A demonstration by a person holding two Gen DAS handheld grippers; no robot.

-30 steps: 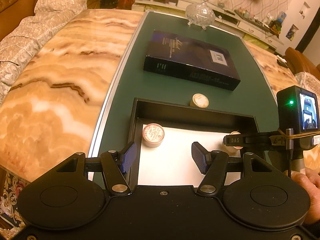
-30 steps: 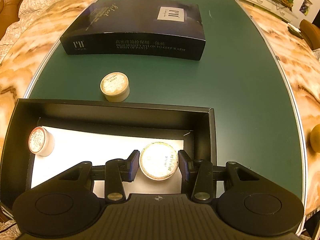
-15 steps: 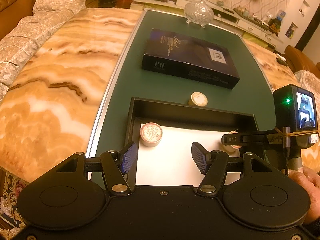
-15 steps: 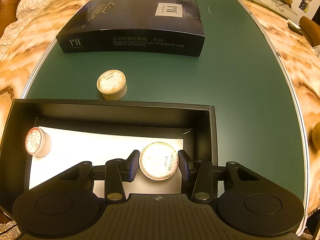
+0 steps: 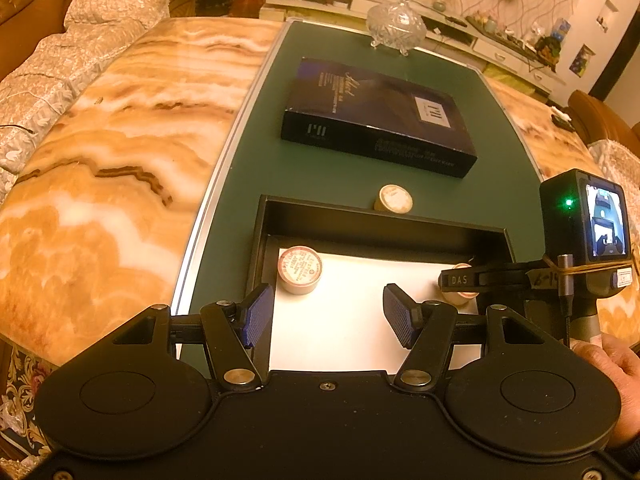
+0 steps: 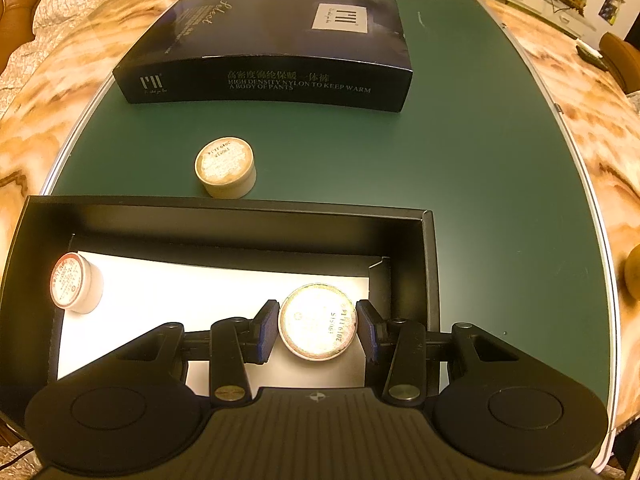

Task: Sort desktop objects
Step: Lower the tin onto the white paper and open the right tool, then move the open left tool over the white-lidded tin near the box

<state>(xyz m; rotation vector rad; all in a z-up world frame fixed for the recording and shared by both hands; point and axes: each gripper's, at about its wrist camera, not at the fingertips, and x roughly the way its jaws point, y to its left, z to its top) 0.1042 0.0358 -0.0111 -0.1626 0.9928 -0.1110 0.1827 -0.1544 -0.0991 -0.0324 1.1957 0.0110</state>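
Observation:
A black open box point(image 6: 224, 220) with a white floor sits on the green table top. My right gripper point(image 6: 316, 330) is shut on a round cream tin point(image 6: 318, 322) low in the box's right corner. A red-rimmed tin point(image 6: 74, 284) lies at the box's left end; it also shows in the left wrist view point(image 5: 300, 268). A third tin point(image 6: 226, 166) stands on the green surface just beyond the box. My left gripper point(image 5: 326, 318) is open and empty over the box's near left part.
A dark flat carton point(image 6: 272, 48) lies further back on the green top point(image 6: 480, 160). A glass lidded bowl point(image 5: 396, 24) stands at the far end. Marble table surface point(image 5: 112, 140) runs on both sides. A yellowish round object point(image 6: 632, 276) sits at the right edge.
Both grippers have drawn back slightly toward the near side; the right still holds its tin in the box corner. The left stays open.

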